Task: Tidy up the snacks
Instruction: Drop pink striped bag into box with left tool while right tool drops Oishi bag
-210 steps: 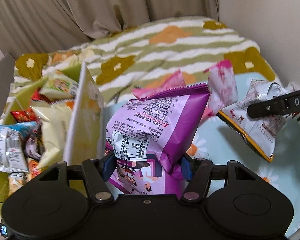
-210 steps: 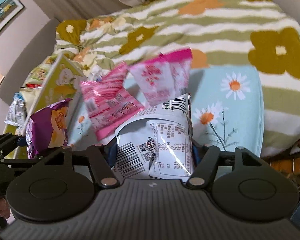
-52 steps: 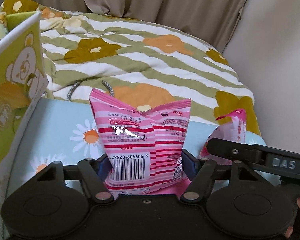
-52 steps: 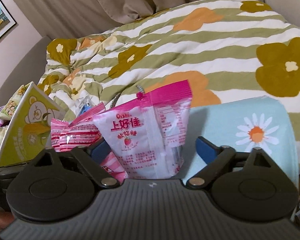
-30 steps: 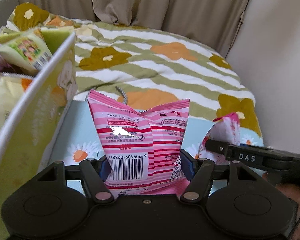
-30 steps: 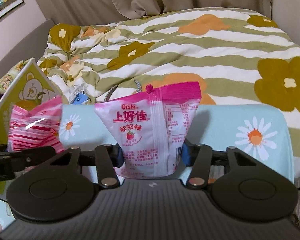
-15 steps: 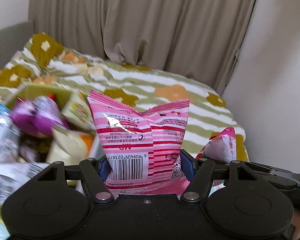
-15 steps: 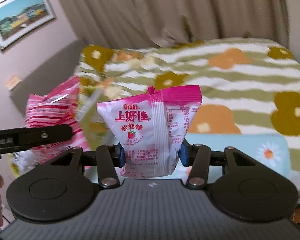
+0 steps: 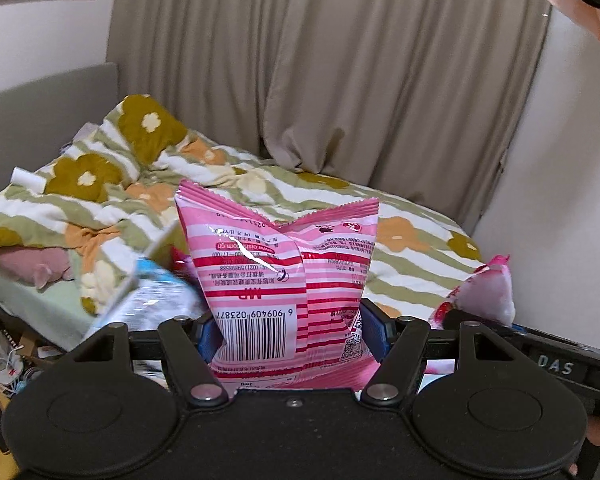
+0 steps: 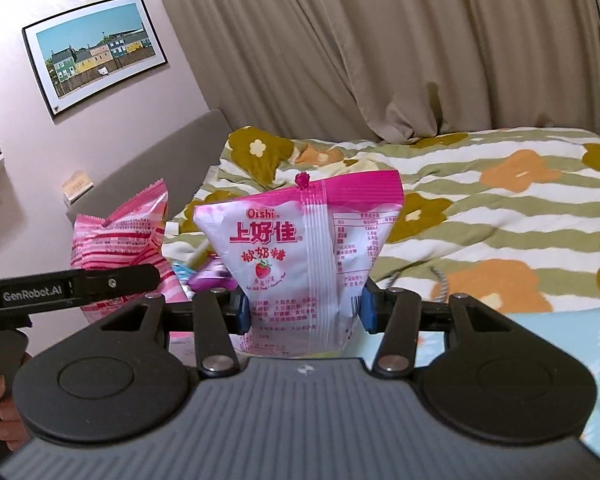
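Pink striped foil is what I see first: the striped bag (image 9: 284, 280) stands upright in my left gripper (image 9: 292, 336), its long axis vertical, the crimped top edge up and the barcode near the bottom. The print on it is upside down. The blue pads (image 9: 374, 334) are clamped on its lower part from both sides.

My right gripper (image 10: 302, 312) is closed the same way on the Oishi bag (image 10: 304, 256), white with a magenta band on top. It is also upright, and its text reads the right way. In the right view the striped bag (image 10: 120, 240) is just to the left of it, both held in the air above the bed.

Below them lies a quilt (image 10: 500, 216) with green stripes and orange and olive flowers. A light blue daisy cloth (image 10: 560, 344) is at the near right. Behind are beige curtains (image 9: 340, 80), and a framed picture (image 10: 96, 52) hangs on the left wall.
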Motion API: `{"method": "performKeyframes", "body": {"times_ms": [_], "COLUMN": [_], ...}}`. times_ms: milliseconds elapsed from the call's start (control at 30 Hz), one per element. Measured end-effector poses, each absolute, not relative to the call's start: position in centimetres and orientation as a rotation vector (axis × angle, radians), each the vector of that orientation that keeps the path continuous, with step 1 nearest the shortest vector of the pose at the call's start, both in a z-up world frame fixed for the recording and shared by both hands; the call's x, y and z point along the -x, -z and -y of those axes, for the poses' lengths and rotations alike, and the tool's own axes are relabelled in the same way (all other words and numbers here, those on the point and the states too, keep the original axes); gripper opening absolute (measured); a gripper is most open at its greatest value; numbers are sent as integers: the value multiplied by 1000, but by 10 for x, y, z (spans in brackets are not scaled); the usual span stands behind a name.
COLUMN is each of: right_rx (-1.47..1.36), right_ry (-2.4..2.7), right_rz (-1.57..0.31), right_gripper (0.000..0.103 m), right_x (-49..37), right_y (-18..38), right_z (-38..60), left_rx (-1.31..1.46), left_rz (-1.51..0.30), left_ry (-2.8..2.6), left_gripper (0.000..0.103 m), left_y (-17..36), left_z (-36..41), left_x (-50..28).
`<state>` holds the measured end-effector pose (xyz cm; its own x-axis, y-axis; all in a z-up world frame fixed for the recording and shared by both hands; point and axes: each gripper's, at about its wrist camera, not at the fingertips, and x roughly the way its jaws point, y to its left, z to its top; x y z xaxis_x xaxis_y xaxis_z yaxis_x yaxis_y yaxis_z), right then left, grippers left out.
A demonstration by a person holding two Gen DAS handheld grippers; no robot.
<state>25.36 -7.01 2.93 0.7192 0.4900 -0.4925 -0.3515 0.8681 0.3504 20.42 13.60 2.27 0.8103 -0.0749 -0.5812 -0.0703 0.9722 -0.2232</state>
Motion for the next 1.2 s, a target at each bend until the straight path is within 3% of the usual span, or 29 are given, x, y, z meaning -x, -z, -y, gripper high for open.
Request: {"method": "performKeyframes", "body": {"times_ms": [433, 500, 567, 1200], "right_rx": [-226, -223, -229, -161], "right_ry": [-400, -377, -352, -350], "right_rz": [-653, -658, -664, -677], "right_gripper": [64, 64, 64, 66], "right_x": [-249, -249, -249, -255], "right_y": [-32, -29, -24, -30], "right_z": [-37, -48, -55, -96], "left_rx": [210, 210, 202, 205], "left_rz": [-750, -778, -796, -744], "left_ry": [88, 130, 157, 76], "left_gripper": [72, 81, 100, 102], "left_y": [15, 25, 31, 16], "left_z": [-230, -239, -243, -276], "left_x": [-226, -233, -235, -192]}}
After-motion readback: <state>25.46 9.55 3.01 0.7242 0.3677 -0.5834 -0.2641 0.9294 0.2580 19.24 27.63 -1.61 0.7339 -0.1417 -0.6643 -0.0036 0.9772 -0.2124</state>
